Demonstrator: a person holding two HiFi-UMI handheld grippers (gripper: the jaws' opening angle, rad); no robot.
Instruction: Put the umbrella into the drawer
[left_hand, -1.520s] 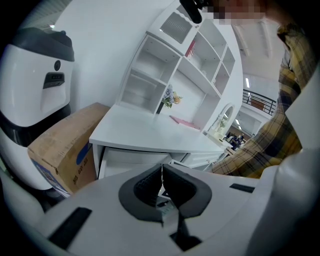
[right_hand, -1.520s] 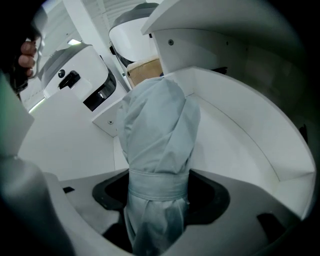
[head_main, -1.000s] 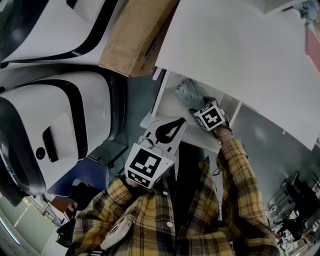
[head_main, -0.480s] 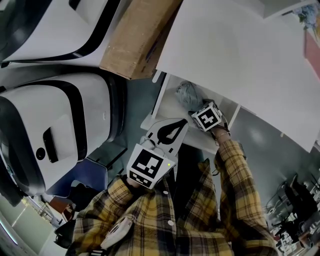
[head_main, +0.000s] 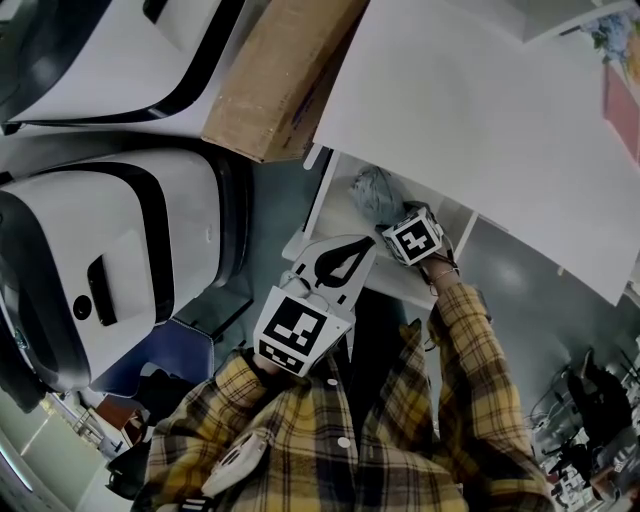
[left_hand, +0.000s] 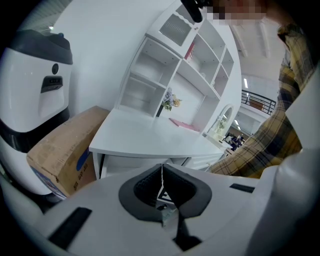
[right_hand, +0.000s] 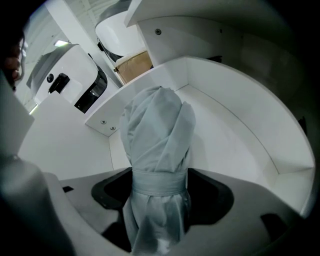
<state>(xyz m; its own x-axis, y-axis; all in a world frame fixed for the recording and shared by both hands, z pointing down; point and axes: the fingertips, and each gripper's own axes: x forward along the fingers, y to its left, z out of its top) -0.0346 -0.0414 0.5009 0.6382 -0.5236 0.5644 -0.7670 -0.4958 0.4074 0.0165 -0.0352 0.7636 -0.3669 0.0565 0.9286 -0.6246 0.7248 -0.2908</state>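
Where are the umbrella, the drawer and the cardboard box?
umbrella (right_hand: 157, 135), right gripper view, folded fabric above its strap.
drawer (right_hand: 240, 105), right gripper view, inner side wall.
cardboard box (head_main: 270, 80), head view, top face.

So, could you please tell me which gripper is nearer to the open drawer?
Right. The right gripper, shut on the umbrella, reaches inside the drawer. The left gripper, jaws together and empty, is outside it, near its front edge.
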